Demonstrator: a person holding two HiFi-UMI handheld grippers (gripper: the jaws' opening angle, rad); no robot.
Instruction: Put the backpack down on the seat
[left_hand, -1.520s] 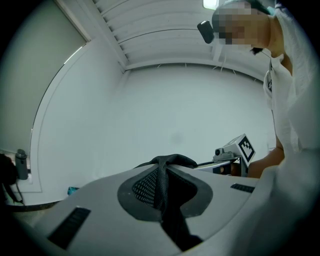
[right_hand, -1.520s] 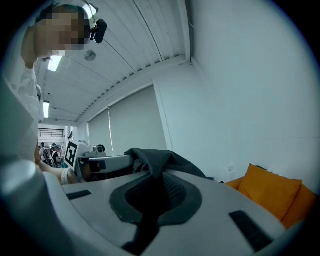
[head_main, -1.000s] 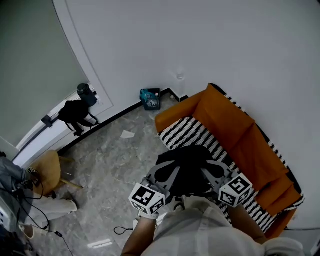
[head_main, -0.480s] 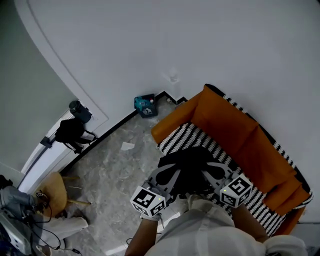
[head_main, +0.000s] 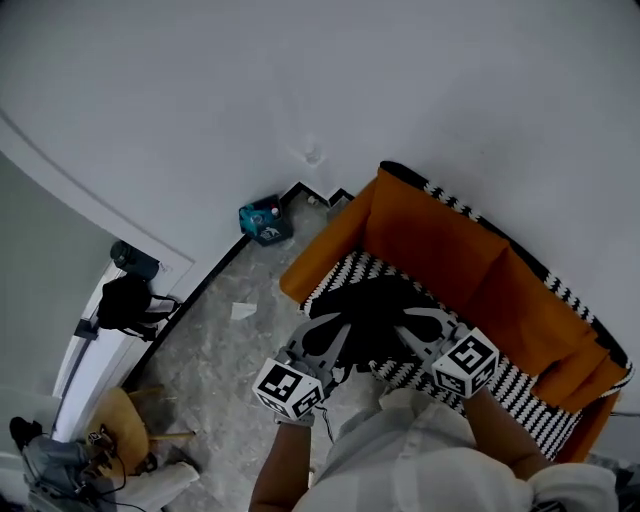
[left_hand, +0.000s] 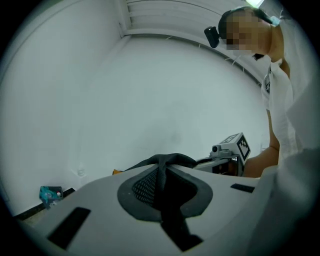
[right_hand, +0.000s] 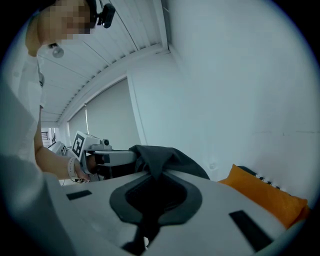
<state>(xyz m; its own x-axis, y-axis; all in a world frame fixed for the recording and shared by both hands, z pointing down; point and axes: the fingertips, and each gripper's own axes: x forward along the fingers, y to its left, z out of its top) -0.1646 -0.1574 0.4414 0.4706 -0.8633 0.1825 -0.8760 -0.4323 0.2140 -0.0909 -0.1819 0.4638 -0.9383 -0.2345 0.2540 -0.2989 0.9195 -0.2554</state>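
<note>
A black backpack (head_main: 368, 312) hangs between my two grippers above the near end of the striped seat (head_main: 520, 385) of an orange sofa (head_main: 450, 245). My left gripper (head_main: 335, 330) is shut on a black mesh strap of the backpack (left_hand: 159, 176). On the other side my right gripper (head_main: 400, 332) is shut on dark fabric of the backpack (right_hand: 159, 159). Each gripper view shows the cloth pinched between the grey jaws and the other gripper beyond it. The bag's underside is hidden.
The sofa stands against a white wall, with its orange backrest and armrest (head_main: 325, 245) around the seat. A teal packet (head_main: 258, 220) lies in the floor corner. A paper scrap (head_main: 243, 311), a dark bag on a rail (head_main: 125, 300) and a wooden stool (head_main: 120, 435) are at the left.
The head view has swung, so the sofa and backpack sit higher and further left in it. Both grippers keep their hold on the backpack, now further over the striped seat.
</note>
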